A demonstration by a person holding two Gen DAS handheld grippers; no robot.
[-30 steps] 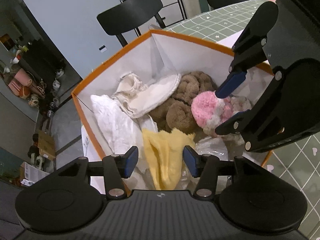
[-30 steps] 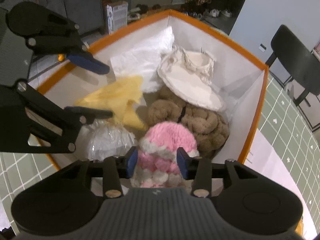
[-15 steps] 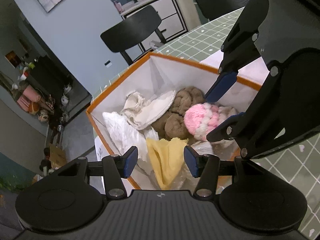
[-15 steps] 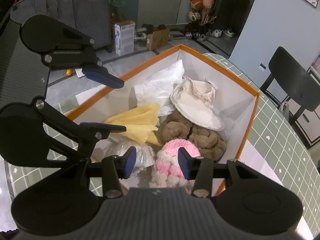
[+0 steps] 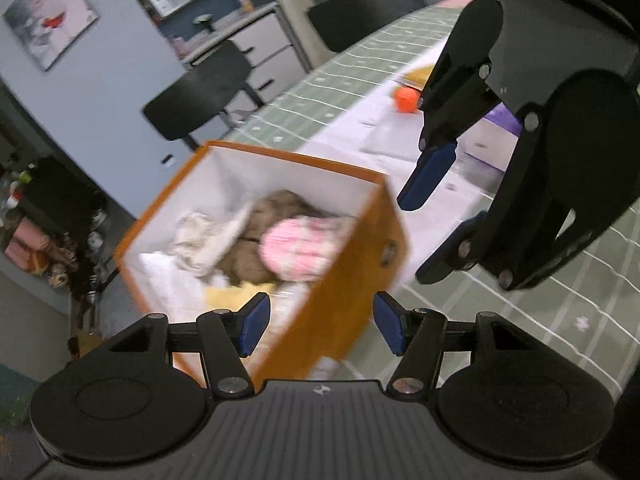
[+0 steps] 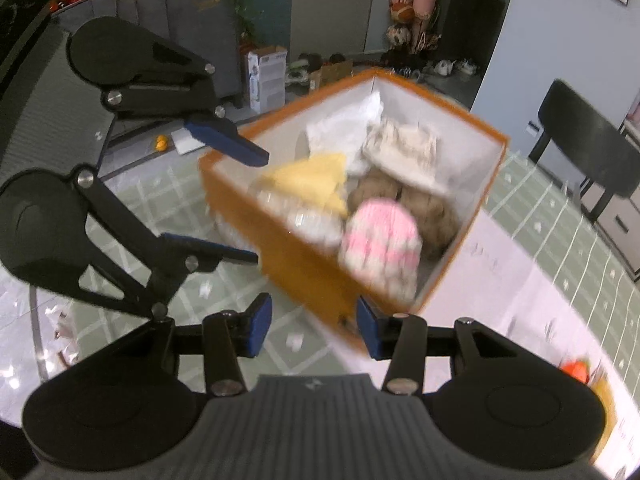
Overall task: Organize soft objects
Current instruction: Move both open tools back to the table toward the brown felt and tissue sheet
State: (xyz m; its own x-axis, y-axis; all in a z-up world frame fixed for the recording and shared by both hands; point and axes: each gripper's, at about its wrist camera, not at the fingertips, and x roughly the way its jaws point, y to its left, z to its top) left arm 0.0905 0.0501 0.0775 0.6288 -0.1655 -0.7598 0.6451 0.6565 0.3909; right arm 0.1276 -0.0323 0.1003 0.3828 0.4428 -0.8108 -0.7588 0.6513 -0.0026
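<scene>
1. The orange-walled, white-lined fabric box [image 6: 320, 268] on the green checked surface [image 6: 560, 208] is packed with a pink-and-white knitted ball [image 6: 380, 240], brown plush [image 6: 432, 208], yellow cloth [image 6: 312, 180] and cream fabric [image 6: 404, 152].
2. The box stands upright, mouth up; its long axis cannot be told.
3. The left gripper [image 5: 322, 326] is empty, jaws opening; the right gripper [image 6: 314, 330] is apart, empty.

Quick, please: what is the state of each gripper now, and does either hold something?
Left gripper: opening, holding nothing.
Right gripper: open, holding nothing.

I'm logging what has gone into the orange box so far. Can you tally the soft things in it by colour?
Pink-and-white: 1, knit hat
Brown: 1, plush
Yellow: 1, cloth
Cream: 1, fabric piece
White: 1, cloth
Clear: 1, plastic bag
Total: 6
</scene>
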